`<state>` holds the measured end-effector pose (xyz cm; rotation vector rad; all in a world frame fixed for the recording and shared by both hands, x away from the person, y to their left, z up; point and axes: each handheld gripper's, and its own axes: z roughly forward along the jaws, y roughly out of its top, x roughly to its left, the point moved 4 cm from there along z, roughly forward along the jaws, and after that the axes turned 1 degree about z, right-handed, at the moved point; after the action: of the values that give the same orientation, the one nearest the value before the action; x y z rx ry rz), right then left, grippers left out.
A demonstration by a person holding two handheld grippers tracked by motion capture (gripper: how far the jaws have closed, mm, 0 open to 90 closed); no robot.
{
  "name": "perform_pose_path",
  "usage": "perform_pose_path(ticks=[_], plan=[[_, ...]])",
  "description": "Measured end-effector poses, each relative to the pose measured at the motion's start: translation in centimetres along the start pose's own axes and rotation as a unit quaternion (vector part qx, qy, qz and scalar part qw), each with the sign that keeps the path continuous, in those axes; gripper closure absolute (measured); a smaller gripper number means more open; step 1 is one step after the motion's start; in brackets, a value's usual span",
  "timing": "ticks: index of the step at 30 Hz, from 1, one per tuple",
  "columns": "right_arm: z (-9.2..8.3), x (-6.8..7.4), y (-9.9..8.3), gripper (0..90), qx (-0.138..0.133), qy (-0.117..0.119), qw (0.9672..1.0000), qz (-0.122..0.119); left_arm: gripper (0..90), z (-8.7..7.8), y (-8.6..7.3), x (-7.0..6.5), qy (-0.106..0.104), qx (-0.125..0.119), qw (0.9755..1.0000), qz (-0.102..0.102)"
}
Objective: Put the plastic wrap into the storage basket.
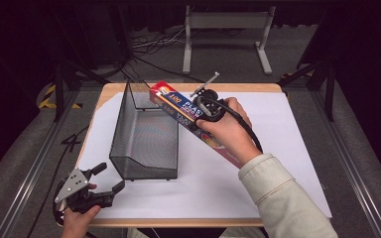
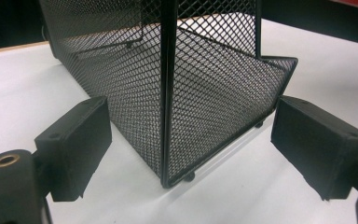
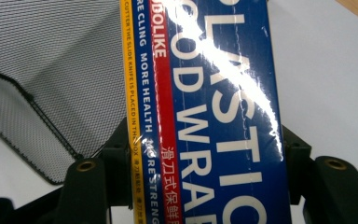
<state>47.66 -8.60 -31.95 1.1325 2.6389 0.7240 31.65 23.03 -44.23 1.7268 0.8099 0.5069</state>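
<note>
A long blue, red and yellow plastic wrap box [image 1: 176,105] [image 3: 214,102] hangs tilted in the air, its far end over the right rim of a black wire mesh basket [image 1: 144,134] [image 2: 177,84] [image 3: 42,70]. My right gripper [image 1: 204,110] [image 3: 205,163] is shut on the box's middle, one jaw pressed on each long side. My left gripper [image 1: 108,177] [image 2: 186,144] stands open near the table's front left corner. It points at the basket's near corner with nothing between its fingers.
The basket stands on a white sheet [image 1: 278,139] that covers a wooden table [image 1: 188,221]. Beyond the table's far edge are a grey metal stand [image 1: 225,34] and loose cables [image 1: 149,47] on the floor. Dark rails run along both sides.
</note>
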Motion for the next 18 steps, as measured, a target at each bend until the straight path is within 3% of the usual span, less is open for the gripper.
perform_pose_path(ticks=[5,15,18], plan=[[0.7,0.3,0.6,40.1,0.003,-0.013,0.9999,0.01,13.0,0.4,0.2,0.1,-0.003,-0.003,1.0,0.001],[2.3,0.9,1.5,40.0,0.013,-0.038,0.9975,0.059,13.2,0.7,0.3,0.5,-0.004,-0.011,0.9999,-0.003],[2.9,1.4,1.7,40.1,0.012,-0.052,0.9955,0.078,13.5,0.8,0.5,0.6,-0.009,-0.019,0.9996,-0.019]])
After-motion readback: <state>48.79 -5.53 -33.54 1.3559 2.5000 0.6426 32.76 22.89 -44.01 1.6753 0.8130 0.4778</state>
